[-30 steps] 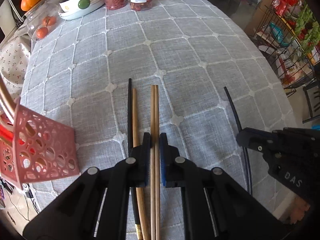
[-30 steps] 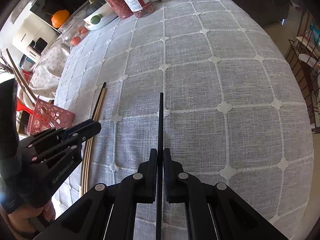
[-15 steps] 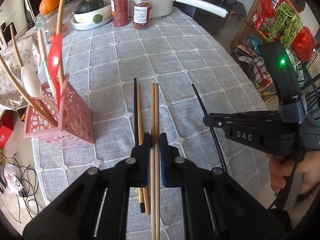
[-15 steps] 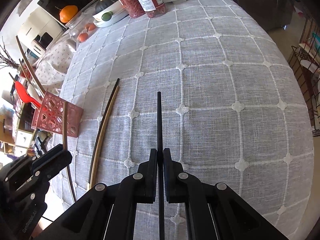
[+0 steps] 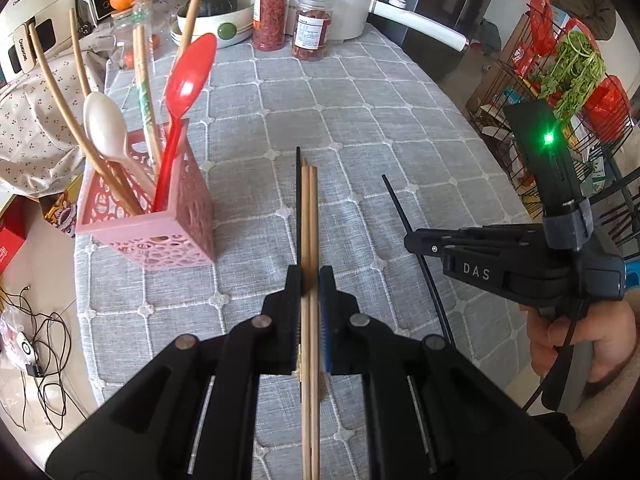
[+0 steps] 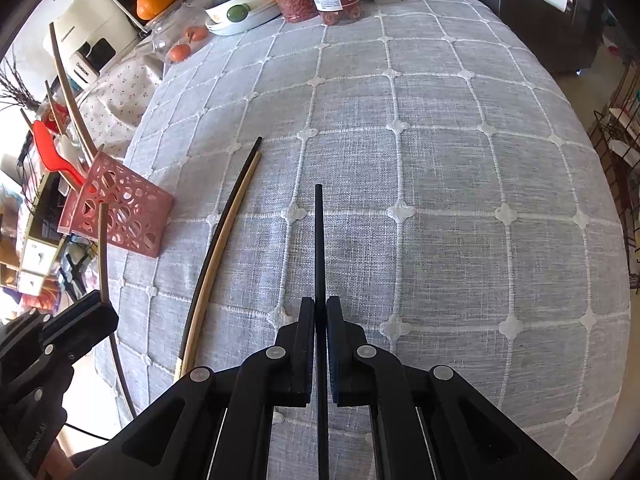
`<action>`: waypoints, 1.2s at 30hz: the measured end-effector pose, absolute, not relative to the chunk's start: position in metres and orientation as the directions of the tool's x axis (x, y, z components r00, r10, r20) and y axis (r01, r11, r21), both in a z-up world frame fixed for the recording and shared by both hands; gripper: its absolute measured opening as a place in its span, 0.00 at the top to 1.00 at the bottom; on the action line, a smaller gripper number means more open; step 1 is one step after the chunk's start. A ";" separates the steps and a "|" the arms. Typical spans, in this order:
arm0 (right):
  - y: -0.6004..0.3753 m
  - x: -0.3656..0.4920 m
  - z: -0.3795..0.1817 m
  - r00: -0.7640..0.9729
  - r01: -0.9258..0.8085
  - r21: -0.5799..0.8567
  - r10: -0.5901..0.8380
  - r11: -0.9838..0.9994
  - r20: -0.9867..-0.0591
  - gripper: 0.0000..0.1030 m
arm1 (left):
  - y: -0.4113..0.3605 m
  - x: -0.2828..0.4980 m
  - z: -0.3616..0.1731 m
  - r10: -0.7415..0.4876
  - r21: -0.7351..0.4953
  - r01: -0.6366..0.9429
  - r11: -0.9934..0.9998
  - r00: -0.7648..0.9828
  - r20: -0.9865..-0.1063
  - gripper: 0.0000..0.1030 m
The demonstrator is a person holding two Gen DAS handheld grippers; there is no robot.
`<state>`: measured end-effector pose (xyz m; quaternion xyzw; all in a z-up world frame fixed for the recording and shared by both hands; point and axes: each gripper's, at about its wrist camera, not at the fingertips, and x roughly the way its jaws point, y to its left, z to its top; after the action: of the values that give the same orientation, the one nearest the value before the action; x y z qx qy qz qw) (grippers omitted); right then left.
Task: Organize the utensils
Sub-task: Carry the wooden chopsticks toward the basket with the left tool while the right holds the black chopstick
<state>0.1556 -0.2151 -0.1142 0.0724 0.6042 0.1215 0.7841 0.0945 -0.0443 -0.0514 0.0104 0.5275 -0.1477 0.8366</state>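
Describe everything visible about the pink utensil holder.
The pink utensil holder is a square, open-topped basket of what looks like plastic, its walls pierced with round cut-outs. It stands upright near the left edge of the grey checked tablecloth, apart from both tongs. Leaning out of it are a red spoon, a white spoon and several wooden chopsticks, all touching its inner walls or rim. In the right wrist view it appears at the far left.

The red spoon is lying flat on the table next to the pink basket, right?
Not quite. The red spoon isn't lying on the table; it stands upright inside the pink basket, beside a white spoon. The left wrist view shows it.
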 end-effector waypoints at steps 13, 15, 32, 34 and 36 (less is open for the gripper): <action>-0.190 0.159 -0.116 0.229 -0.147 0.246 0.275 0.958 -0.934 0.95 | -0.015 0.088 -0.051 -0.223 -0.141 0.223 0.965 0.405 -0.886 0.90; -0.188 0.159 -0.116 0.230 -0.149 0.245 0.274 0.958 -0.934 0.95 | -0.010 0.087 -0.051 -0.222 -0.142 0.218 0.965 0.406 -0.887 0.90; -0.162 0.150 -0.093 0.282 -0.230 0.256 0.316 0.939 -0.906 0.95 | 0.048 0.074 -0.010 -0.307 -0.260 0.162 0.952 0.524 -0.794 0.90; -0.161 0.147 -0.084 0.301 -0.242 0.266 0.333 0.933 -0.894 0.95 | 0.056 0.073 0.003 -0.330 -0.292 0.161 0.943 0.567 -0.755 0.90; -0.161 0.144 -0.071 0.328 -0.257 0.275 0.351 0.926 -0.877 0.95 | 0.064 0.071 0.014 -0.349 -0.324 0.156 0.933 0.613 -0.709 0.90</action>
<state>0.1444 -0.1608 -0.0708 0.0429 0.5489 0.1869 0.8136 0.0712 0.0636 0.0143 -0.1157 0.4163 -0.1416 0.8907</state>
